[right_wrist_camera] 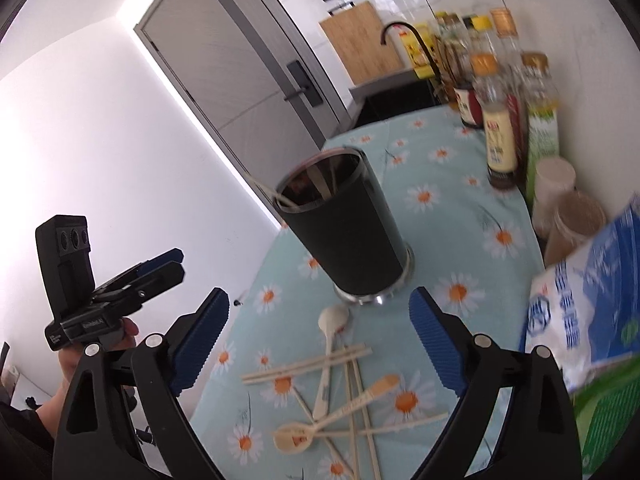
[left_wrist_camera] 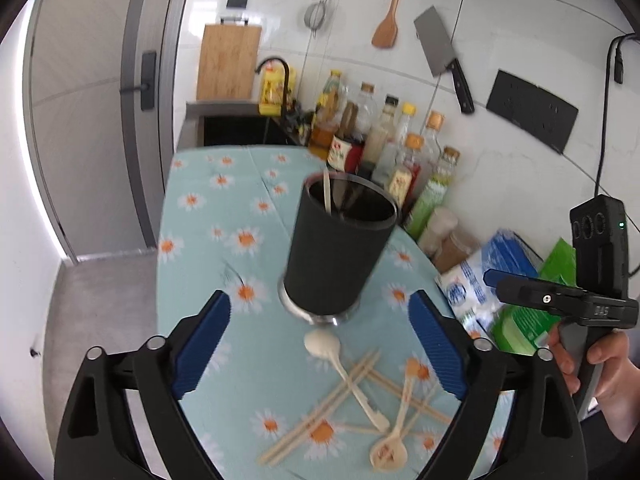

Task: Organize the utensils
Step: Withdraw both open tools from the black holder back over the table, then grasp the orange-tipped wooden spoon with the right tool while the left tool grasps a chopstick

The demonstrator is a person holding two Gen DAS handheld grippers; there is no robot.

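Wooden chopsticks (right_wrist_camera: 308, 366) and spoons (right_wrist_camera: 334, 334) scatter before matte cylindrical holder (left_wrist_camera: 340, 256).

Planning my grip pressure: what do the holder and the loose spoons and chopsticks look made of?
Holder: matte dark sleeve, perhaps plastic, on a shiny metal base ring. Chopsticks: pale tan, likely bamboo or wood. White spoon: dull cream, plastic or wheat-straw, hard to say.

Both wrist views look down, close, sharing the dark holder (left_wrist_camera: 340, 252) (right_wrist_camera: 348, 232) on the cloth.
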